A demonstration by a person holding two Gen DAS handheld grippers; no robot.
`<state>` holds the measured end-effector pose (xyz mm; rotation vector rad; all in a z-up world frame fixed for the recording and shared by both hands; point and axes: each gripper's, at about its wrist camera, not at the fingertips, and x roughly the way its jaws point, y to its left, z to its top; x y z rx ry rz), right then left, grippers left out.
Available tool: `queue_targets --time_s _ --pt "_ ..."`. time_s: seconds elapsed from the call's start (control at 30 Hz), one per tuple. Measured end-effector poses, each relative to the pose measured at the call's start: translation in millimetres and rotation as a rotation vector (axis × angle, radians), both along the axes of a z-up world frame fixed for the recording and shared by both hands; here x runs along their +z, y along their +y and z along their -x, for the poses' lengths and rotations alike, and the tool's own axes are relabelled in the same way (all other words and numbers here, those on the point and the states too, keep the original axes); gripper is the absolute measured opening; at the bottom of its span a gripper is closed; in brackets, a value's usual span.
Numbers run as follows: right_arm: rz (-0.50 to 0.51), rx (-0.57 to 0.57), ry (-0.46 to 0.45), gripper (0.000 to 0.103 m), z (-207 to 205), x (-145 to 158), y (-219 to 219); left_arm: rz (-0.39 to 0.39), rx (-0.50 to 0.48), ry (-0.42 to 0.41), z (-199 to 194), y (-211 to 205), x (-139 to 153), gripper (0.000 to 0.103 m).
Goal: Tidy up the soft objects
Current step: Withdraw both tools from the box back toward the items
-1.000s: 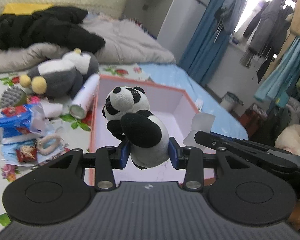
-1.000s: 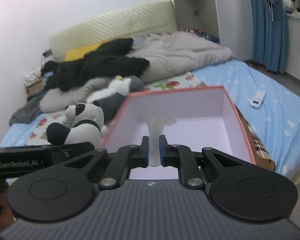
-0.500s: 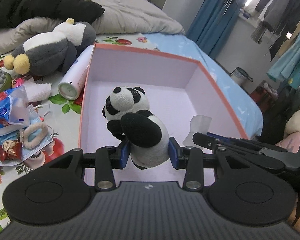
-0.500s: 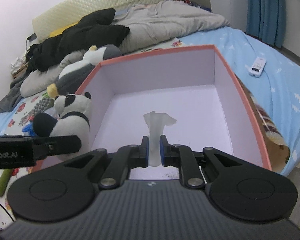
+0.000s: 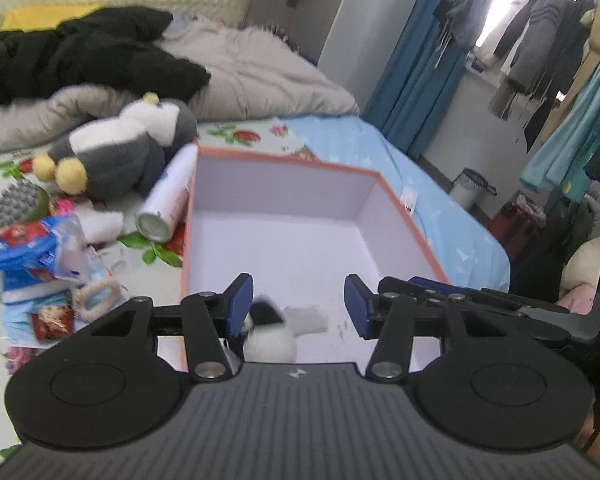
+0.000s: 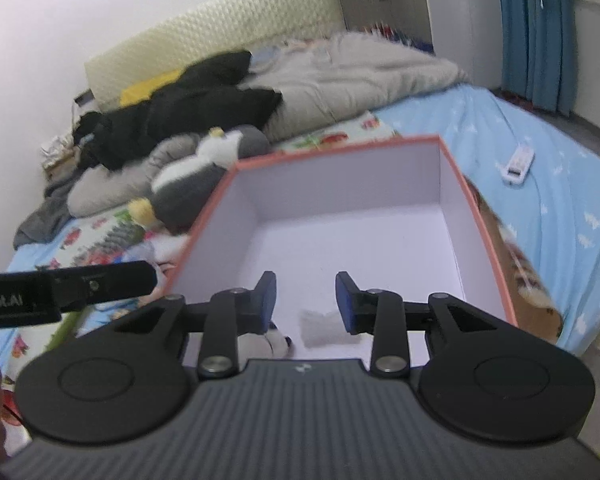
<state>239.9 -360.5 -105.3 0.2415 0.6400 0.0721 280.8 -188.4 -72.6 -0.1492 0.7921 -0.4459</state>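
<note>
1. Panda plush lies in the near end of the pink box, left wrist view, blurred, partly hidden behind the gripper body. Left gripper jaws have just been opening; they stand spread and nothing is pinched, w/ the panda below and nearer the left pad. White soft piece lies on the box floor just beside the panda. Right gripper fingers reach in from the right edge over the box rim.
2. Same view, on the bed left of the box: grey-and-white penguin plush, white spray can lying against the box's left wall, blue snack packets, fluffy hair tie, grey brush. Black clothes and grey quilt farther back.
3. Right wrist view: right gripper jaws have also just been opening, now apart, gripping nothing. White soft piece lies on the box floor below the gap, near the right pad. Panda plush sits next to it at the near-left, half hidden by the left finger.
4. Left gripper shows as a black bar at the left edge. Penguin plush lies beyond the box's left wall; white remote well apart on the blue sheet at right.
</note>
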Motion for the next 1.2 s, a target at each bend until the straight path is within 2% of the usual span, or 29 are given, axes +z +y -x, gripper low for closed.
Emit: queue_targets --time_s 0.3,0.6,0.8,1.2 --pt "-0.008 0.054 -0.147 0.036 40 58 26 0.022 0.044 -0.135 52 35 64 0.057" --pt "-0.031 0.163 -0.204 0.036 71 81 57 0.035 0.108 -0.232 111 75 109 0.057" --pt "-0.027 0.229 -0.219 0.037 84 86 79 0.021 0.164 -0.250 145 99 117 0.057" --pt "-0.021 0.349 -0.164 0.037 105 69 129 0.009 0.303 -0.197 198 157 99 0.057"
